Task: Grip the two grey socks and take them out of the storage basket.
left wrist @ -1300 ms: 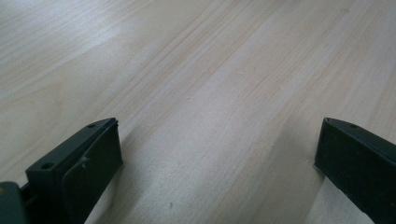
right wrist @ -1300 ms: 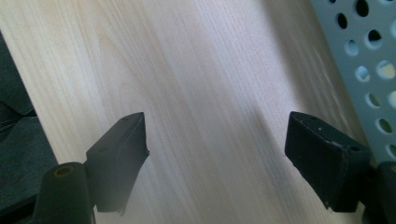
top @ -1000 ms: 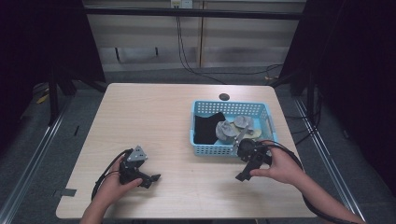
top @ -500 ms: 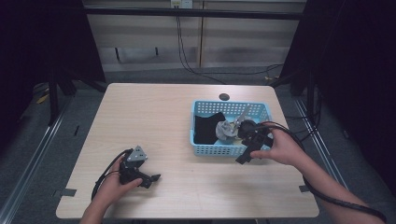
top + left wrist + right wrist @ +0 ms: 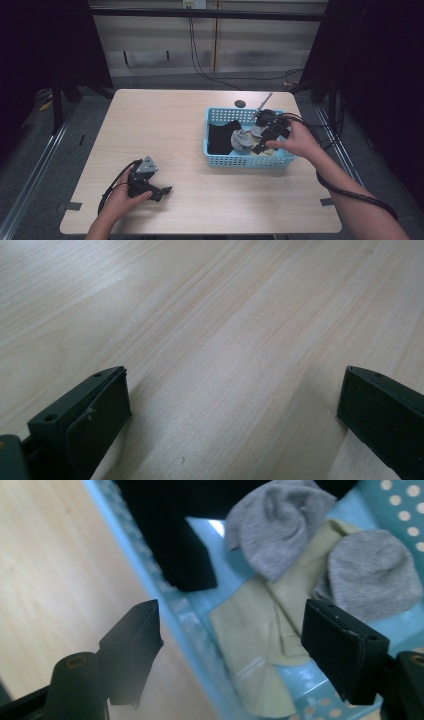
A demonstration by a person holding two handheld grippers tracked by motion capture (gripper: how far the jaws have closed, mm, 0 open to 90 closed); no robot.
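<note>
The left gripper (image 5: 159, 191) rests low on the bare table (image 5: 150, 125) near the person, its jaws spread wide with nothing between them. Farther off, the right gripper (image 5: 261, 145) hovers over the blue basket (image 5: 245, 161), jaws wide apart and empty, aimed at the pale yellow cloth (image 5: 260, 650) lying on the basket floor just inside the near wall. Beside that cloth lie two grey socks (image 5: 280, 525) and a black cloth (image 5: 175, 545), touching and partly overlapping it. The likely trouble is a pinch that takes a grey sock along with the yellow cloth, or a jaw catching the basket wall and dragging the light basket across the table.
</note>
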